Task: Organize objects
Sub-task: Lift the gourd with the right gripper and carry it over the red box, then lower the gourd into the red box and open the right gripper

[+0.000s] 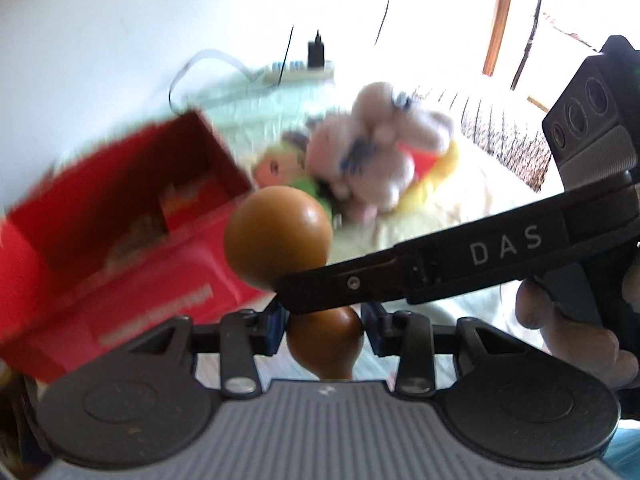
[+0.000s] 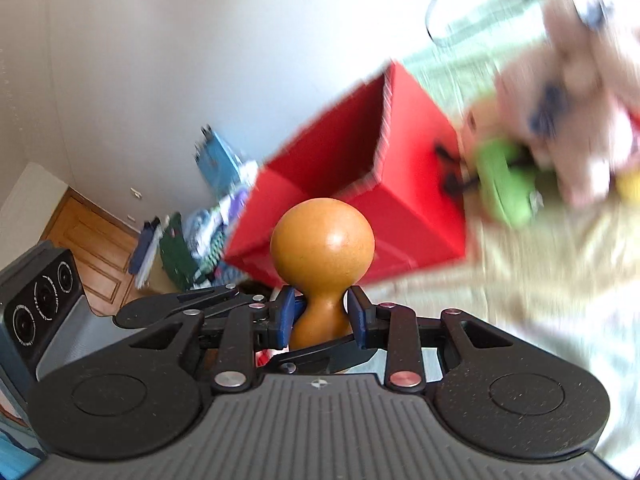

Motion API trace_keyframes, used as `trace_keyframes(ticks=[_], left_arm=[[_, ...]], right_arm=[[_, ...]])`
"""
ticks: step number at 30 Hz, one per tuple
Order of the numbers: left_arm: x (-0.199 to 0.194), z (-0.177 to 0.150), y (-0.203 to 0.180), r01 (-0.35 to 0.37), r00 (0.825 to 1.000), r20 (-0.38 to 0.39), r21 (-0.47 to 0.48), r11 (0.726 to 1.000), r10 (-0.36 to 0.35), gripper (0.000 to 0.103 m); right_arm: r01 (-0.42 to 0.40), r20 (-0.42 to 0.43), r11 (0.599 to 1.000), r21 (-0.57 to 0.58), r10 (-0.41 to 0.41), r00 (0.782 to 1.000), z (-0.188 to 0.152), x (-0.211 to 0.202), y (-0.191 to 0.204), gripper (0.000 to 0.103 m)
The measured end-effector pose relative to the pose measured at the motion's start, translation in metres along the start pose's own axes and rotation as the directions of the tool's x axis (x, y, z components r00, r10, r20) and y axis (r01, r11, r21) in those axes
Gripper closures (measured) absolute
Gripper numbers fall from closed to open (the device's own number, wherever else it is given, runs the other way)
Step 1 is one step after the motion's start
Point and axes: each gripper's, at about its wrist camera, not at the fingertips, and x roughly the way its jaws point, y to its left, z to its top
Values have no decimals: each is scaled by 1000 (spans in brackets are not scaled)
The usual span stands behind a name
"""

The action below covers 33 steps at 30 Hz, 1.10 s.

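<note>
A brown wooden piece [image 1: 276, 240] with a ball head and a bulbous base is held in the air. My left gripper [image 1: 325, 324] is shut on its lower bulb. My right gripper [image 2: 321, 316] is shut on its narrow neck [image 2: 320, 312], just under the ball head. One black finger of the right gripper [image 1: 440, 276] crosses the piece from the right in the left wrist view. An open red box [image 1: 120, 220] sits behind on the left, and shows as the red box [image 2: 360, 176] in the right wrist view. The picture is blurred.
A pale plush toy [image 1: 376, 152] and a green toy [image 2: 504, 184] lie on the cream bedding [image 1: 460, 208] beside the box. A power strip with a charger [image 1: 304, 68] lies by the white wall. A hand [image 1: 560, 332] holds the right gripper. A wooden door [image 2: 92, 256] and a pile of items [image 2: 192, 232] are at left.
</note>
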Motion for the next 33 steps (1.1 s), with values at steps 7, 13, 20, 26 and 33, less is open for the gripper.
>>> trace_keyframes(ticks=[7,13,20,26,33], left_arm=[[-31,32,35,-60,990,131,45,997,53,63],[-48,48,86,-104,980,176,31,994,97,62],[-38,45,162,-99,986,129,-26,995,102,62],[2,39,209,-91,995,37,-72,993,94,62],[48,26,240,-76,995,-77,-120,990,67,62]], right_arm=[[-38,85,996,-85,45,995,38,28,45,70],[-67,82,994,-87,74,994,72,66,73,70],[-31,-1,998,-58,31,1000,96,127,91,70],[20,-98,999,35,-17,995,102,184,77,70],[98,-199,991,92,-78,977,99,234,53,72]])
